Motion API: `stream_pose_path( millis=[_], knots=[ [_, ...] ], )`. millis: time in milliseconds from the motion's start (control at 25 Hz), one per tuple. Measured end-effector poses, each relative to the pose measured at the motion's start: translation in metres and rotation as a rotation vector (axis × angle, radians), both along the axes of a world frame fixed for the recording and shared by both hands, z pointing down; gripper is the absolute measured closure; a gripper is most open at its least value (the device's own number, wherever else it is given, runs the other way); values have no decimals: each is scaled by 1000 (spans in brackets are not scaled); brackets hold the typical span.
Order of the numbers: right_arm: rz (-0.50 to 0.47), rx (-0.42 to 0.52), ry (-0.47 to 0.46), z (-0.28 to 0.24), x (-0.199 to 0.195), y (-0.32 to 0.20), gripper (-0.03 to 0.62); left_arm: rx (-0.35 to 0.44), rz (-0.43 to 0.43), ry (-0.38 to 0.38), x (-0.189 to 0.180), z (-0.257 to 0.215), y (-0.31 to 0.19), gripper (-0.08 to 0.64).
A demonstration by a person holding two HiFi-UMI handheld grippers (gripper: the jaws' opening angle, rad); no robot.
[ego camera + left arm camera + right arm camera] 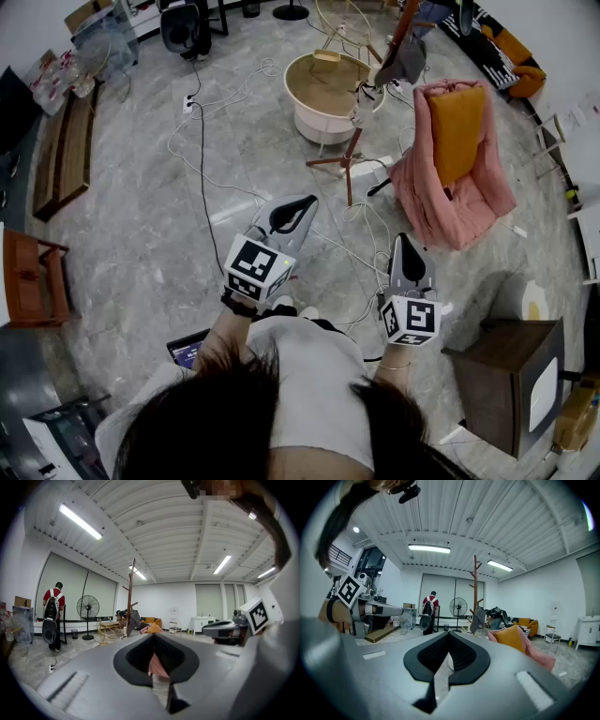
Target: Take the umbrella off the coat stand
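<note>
Left claw point(292, 212) and right claw point(410, 251): grey, tapered, both closed tip to tip, nothing held. Umbrella point(401, 62): grey fabric, furled, hanging on the stand point(352, 155), a slim brown wooden pole on splayed legs, well ahead of both claws. Floor point(131, 225): glossy grey stone tile with cables point(201, 159) trailing across it. Draped pink cloth point(469, 202) near the stand.
</note>
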State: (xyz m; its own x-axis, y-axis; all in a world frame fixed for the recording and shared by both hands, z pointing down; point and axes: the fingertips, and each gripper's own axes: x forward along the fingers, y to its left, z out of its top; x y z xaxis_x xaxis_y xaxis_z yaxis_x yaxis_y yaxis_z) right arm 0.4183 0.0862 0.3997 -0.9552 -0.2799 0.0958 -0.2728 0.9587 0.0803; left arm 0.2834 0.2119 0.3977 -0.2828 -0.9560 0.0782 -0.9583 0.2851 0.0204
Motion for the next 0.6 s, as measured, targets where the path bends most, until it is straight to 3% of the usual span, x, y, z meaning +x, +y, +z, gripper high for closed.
stream_pose_path(
  millis=[600],
  knots=[
    [-81, -83, 3, 27, 19, -3, 589, -3, -102, 17, 22, 16, 7, 500]
  ],
)
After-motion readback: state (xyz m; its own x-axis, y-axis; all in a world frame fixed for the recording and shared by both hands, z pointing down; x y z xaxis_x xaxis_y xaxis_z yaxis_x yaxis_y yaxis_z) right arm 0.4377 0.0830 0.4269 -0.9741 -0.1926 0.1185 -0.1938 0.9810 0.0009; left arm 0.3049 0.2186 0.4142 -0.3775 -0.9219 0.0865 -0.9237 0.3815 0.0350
